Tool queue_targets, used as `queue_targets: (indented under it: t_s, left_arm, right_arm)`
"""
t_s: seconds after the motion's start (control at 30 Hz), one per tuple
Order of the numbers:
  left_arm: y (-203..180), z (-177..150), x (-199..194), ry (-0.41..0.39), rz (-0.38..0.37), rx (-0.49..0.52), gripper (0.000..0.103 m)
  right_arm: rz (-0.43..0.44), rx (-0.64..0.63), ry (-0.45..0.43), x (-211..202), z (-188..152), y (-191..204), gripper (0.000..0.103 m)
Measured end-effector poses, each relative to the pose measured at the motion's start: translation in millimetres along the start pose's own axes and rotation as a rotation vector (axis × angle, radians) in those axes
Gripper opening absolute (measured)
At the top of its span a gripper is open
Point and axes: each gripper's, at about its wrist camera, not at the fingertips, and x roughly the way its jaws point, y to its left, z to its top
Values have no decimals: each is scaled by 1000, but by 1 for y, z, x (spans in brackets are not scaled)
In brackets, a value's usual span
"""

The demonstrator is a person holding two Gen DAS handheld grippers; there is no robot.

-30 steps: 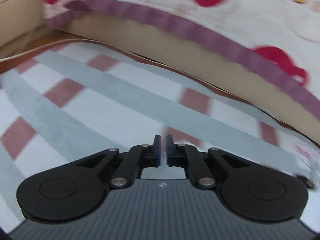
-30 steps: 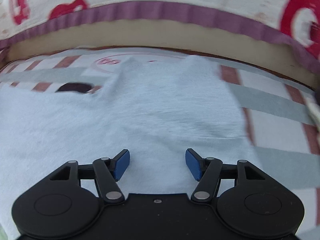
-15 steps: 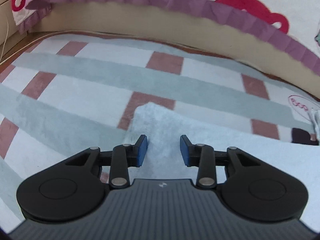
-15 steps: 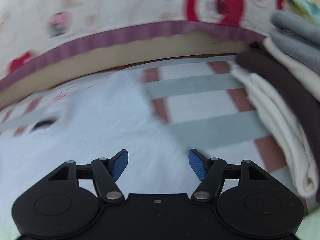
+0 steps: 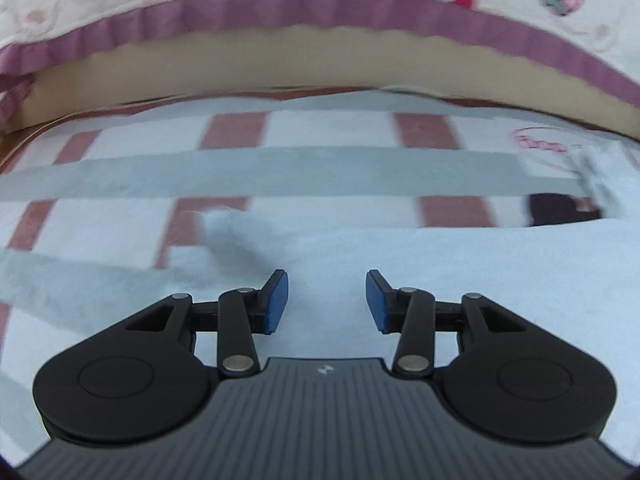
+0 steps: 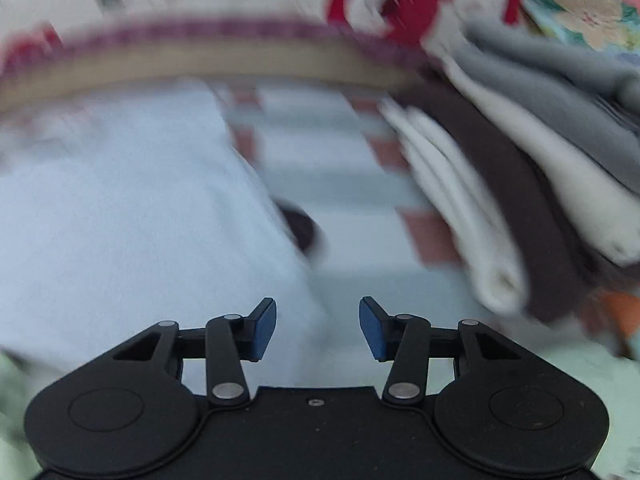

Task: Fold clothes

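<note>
Left wrist view: nearest you, your left claw (image 5: 327, 300) points down at a pale blue garment (image 5: 440, 280) spread flat beneath it. Its blue pads (image 5: 276, 300) stand apart and the jaws are opening, with nothing pinched between them; whether they touch the cloth cannot be told. The garment fills the near right of the view, and one soft corner of it rises just beyond the left pad. Under it lies a checked blanket (image 5: 280, 168) with grey bands and brick-red squares. Farther right, at the garment's far edge, sits a small dark patch, too blurred to identify. Beyond the blanket runs a tan edge (image 5: 240, 64), and above that a white cover with a purple frill (image 5: 360, 12) and red prints.

Right wrist view, heavily blurred: your right claw (image 6: 318, 328) hovers over the right-hand edge of the same pale blue garment (image 6: 120, 220). Its jaws are closing but still apart, gripping nothing. The garment spreads away to the left. Just beyond its edge is a dark round shape, unclear. To the right stands a stack of folded clothes (image 6: 520, 184) in cream, dark brown and grey layers, apart from the garment. Farthest off, the purple frill and a red print show again.
</note>
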Motion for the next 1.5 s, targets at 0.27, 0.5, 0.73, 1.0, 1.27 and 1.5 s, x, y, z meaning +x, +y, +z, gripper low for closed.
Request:
queue_targets:
  t_s: [0.27, 0.5, 0.73, 1.0, 1.27, 1.5]
  left_arm:
    - [-75, 9, 11, 48, -267, 49, 47]
    - [-145, 40, 29, 81, -364, 114, 54]
    - [-222, 90, 89, 148, -446, 153, 60]
    - [-263, 112, 140, 96, -416, 176, 69]
    - [-269, 110, 136, 40, -525, 217, 9]
    - [-245, 73, 33, 57, -880, 229, 8]
  right_arm:
    - [297, 49, 57, 58, 14, 17, 46]
    - [146, 55, 61, 54, 27, -2, 48]
    - [434, 439, 175, 84, 60, -8, 68]
    - [580, 736, 292, 122, 72, -27, 72]
    - [606, 998, 359, 149, 72, -49, 80]
    - [651, 1054, 391, 157, 73, -51, 82]
